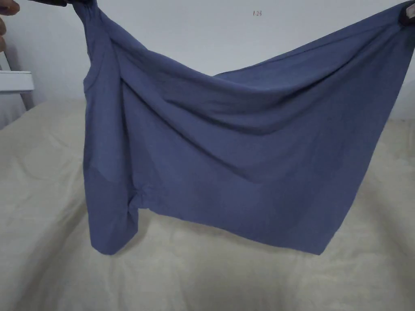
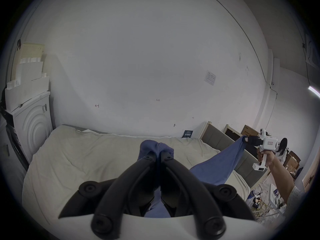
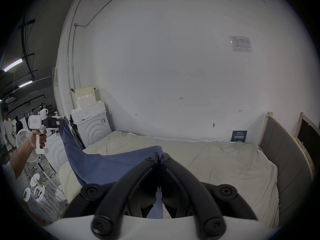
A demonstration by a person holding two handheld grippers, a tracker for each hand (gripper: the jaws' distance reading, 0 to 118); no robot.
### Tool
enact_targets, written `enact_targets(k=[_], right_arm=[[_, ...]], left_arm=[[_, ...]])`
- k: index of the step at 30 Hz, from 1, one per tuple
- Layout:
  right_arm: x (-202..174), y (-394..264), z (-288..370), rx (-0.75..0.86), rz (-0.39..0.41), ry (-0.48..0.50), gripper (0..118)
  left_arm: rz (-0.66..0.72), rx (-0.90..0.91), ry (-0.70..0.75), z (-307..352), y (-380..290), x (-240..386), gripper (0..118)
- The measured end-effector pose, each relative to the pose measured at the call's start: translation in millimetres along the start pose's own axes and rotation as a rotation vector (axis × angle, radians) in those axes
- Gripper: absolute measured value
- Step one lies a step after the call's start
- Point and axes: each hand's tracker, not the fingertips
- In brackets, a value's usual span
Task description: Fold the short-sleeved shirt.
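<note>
shirt [image 1: 243,162] being held above bed [image 1: 202,275] | left gripper [image 2: 159,154], right gripper [image 3: 160,157] — fingers clamped on cloth | risk — thin pinch slipping, shirt being dropped bunched

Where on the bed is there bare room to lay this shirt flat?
The cream bed cover lies bare from the wall side to the grey headboard, wrinkled. The shirt hangs above it between left gripper and right gripper. Crowded: floor clutter beside the bed.

One blue shirt [image 1: 227,162], two claws, left claw [image 2: 159,154], right claw [image 3: 160,156], one bed [image 1: 48,210]
</note>
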Motion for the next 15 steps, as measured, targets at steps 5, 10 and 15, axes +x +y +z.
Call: enact_targets(k=[5,10,15], right_arm=[[28,26,-29,-0.015,0.024,-0.014,3],[52,47,-48,0.002,0.022,-0.042,3],[73,58,-58,0.040,0.016,-0.066,3]], left_arm=[[-0.032,0.008,-0.010,-37,25,-25,6],[-0.053,0.046,-0.017,-72,43,-43,6],[-0.050,0.102,-0.045,-92,51,-41,6]])
